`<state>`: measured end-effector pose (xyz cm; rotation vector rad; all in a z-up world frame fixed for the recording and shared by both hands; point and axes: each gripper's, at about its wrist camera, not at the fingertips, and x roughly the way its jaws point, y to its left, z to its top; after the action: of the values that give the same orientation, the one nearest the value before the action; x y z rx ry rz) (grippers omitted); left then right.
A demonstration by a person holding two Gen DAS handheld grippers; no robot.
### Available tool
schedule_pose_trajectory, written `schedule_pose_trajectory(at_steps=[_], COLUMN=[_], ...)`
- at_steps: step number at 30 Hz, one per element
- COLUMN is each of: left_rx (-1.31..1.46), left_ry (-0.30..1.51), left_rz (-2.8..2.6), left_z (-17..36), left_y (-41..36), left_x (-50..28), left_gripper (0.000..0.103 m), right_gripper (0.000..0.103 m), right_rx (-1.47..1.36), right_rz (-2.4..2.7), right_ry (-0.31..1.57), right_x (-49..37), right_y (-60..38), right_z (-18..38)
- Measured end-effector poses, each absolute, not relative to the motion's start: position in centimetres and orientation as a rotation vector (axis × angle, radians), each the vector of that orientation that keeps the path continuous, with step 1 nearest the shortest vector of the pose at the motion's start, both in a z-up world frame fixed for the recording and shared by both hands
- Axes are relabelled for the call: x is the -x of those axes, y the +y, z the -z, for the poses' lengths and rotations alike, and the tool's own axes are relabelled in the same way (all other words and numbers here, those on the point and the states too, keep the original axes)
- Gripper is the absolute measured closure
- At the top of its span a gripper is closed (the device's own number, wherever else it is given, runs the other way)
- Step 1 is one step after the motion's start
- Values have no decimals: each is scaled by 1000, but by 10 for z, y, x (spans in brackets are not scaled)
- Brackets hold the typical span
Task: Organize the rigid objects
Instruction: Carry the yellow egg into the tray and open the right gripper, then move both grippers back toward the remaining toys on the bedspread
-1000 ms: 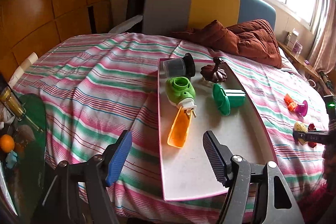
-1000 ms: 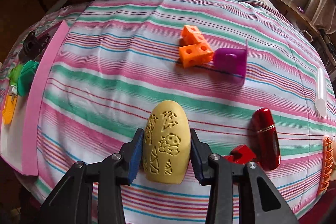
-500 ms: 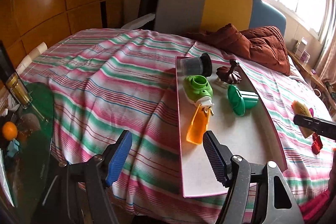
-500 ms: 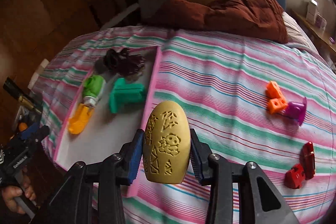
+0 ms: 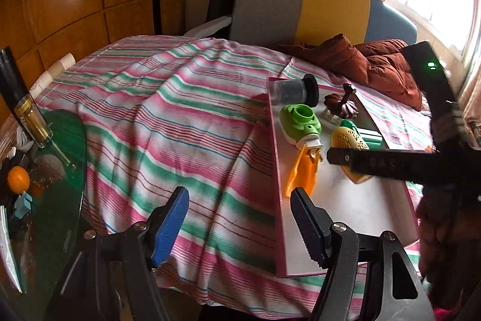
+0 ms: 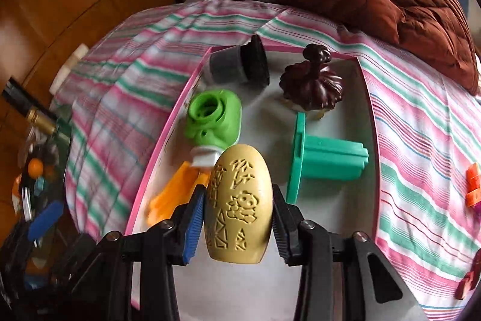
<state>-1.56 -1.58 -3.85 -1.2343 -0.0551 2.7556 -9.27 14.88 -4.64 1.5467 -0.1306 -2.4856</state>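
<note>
My right gripper (image 6: 237, 218) is shut on a yellow carved egg-shaped object (image 6: 239, 206) and holds it over the pink-rimmed white tray (image 6: 365, 98). The egg also shows in the left wrist view (image 5: 350, 139). In the tray lie a green-and-orange toy (image 6: 210, 122), a teal plastic piece (image 6: 324, 160), a dark brown ornament (image 6: 312, 83) and a grey-black cup (image 6: 237, 65). My left gripper (image 5: 239, 227) is open and empty, low at the bed's near edge, left of the tray (image 5: 278, 170).
Orange blocks (image 6: 473, 184) and red pieces (image 6: 469, 276) lie on the striped bedsheet (image 5: 168, 116) right of the tray. A brown pillow (image 6: 421, 17) lies at the headboard. A green glass side table (image 5: 54, 176) with a bottle (image 5: 28, 113) and an orange (image 5: 18, 179) stands left.
My right gripper has carried the yellow egg leftward from the bedsheet to over the tray. My left gripper has drifted left, away from the tray, still open.
</note>
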Motion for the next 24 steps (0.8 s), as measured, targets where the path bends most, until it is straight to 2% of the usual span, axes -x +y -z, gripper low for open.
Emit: schedule_pose_trajectory(at_steps=[4,7,9,15,24], left_rx=[1254,1243,1241,1243,1240], left_ry=[-86,-99,-95,-56,-8], left_rz=[-2756,-2760,-2756,-2750,-2747], left_z=[41,39,39,39,34], left_y=[-19,-19,-18,-14,-5], left_x=[21,20,18,13,13], left_gripper=[32,32,32,32,32], right_gripper=[61,61,55,55,55], right_rx=[-1567,-1540,-1477,-1326,-1300], right_rz=[2510,2508,2523,2603,2785], right_ry=[-115,-174,-189,-228,-236], right_x=[98,92,82,59,26], right_y=[153,164,170,197,272], right_z=[56,50,40,8,-12])
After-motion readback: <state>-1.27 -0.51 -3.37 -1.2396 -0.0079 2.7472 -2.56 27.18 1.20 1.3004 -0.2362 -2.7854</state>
